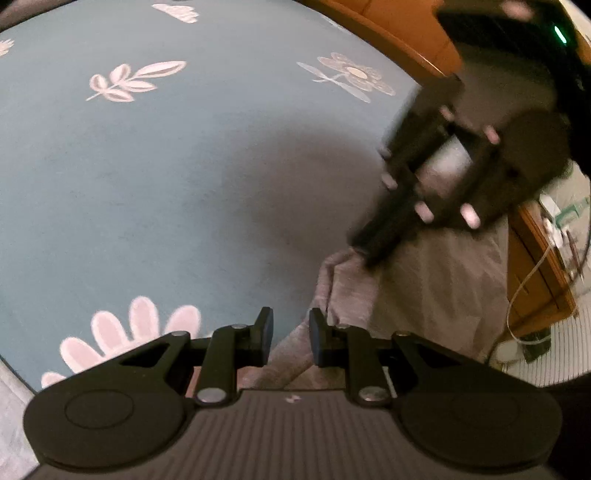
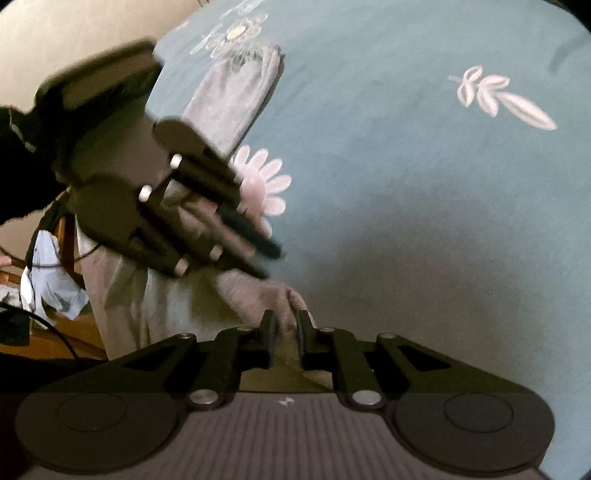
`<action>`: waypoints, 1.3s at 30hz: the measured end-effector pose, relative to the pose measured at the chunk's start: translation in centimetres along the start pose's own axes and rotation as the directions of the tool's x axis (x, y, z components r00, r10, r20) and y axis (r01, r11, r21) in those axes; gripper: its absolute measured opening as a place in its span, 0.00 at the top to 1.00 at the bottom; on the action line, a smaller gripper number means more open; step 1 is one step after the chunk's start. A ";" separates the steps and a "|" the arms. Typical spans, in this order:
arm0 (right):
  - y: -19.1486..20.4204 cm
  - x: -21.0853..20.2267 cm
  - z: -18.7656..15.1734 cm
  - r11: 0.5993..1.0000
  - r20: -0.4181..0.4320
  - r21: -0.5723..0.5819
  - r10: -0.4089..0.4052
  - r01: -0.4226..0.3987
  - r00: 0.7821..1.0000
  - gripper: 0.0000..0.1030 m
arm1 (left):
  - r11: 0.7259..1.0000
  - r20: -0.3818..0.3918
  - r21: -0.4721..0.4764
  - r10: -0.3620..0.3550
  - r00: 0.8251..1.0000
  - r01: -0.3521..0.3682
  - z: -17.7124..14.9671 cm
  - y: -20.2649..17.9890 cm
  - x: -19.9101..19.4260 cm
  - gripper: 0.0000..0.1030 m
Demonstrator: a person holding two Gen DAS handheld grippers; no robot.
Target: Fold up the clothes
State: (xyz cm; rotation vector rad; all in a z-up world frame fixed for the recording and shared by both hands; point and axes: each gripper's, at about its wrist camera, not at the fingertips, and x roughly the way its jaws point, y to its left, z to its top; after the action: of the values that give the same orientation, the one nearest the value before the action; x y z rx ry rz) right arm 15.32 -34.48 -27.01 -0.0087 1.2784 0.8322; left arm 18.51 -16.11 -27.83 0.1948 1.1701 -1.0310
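- The left gripper (image 1: 291, 338) has its jaws slightly spread, a narrow gap showing between the 2 pads; nothing is pinched, and the grey fabric only shows through the gap beneath them.
- The right gripper (image 2: 285, 338) likewise has its jaws a little apart, straddling a raised fold of the same fabric; the pads do not look pressed onto it, though the fold sits right between them.
- The task's thing is a grey garment (image 1: 424, 288), apparently trousers, lying on a teal bedspread (image 1: 184, 184) printed with pale flowers and leaves.
- Seen from the right wrist, its long axis runs away from the jaws toward the far upper left, ending in a gathered end (image 2: 240, 85) near a flower print; the near end bunches directly under both grippers.
- Both grippers sit side by side at that same near end, each tilted down at the cloth; the right one seems the closer to a graspable ridge.
- The rest of the garment hangs off the bed's edge by the wooden frame (image 1: 399, 29).
- Judgement: the coming move probably depends on pinching this near end and carrying it along the long axis to the far end.
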 end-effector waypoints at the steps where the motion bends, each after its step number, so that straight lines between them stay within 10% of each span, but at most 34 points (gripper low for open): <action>1: -0.4 -0.5 0.3 1.000 0.020 0.009 -0.007 0.007 1.000 0.86 | 1.000 0.006 0.018 0.011 1.000 -0.011 0.0 -0.4 -0.1 0.82; 23: 2.3 0.9 1.9 0.976 -0.144 -0.216 0.008 -0.039 0.990 0.84 | 0.989 0.046 0.112 0.088 0.995 -0.093 -0.9 -3.6 -0.7 0.82; 30: 1.1 2.5 3.5 0.992 -0.142 -0.066 0.094 -0.104 0.985 0.84 | 0.988 0.043 0.123 0.083 0.996 -0.088 -1.4 -4.4 -0.8 0.82; 39: 0.2 3.3 3.0 1.000 -0.188 -0.006 -0.015 0.014 0.982 0.84 | 0.986 0.044 0.145 0.074 0.996 -0.080 -1.8 -4.8 -0.7 0.82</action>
State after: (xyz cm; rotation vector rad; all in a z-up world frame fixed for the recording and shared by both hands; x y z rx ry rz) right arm 17.85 -31.26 -28.73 -0.1021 1.4520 0.8365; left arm 13.73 -17.31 -26.31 0.3318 1.0447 -1.0485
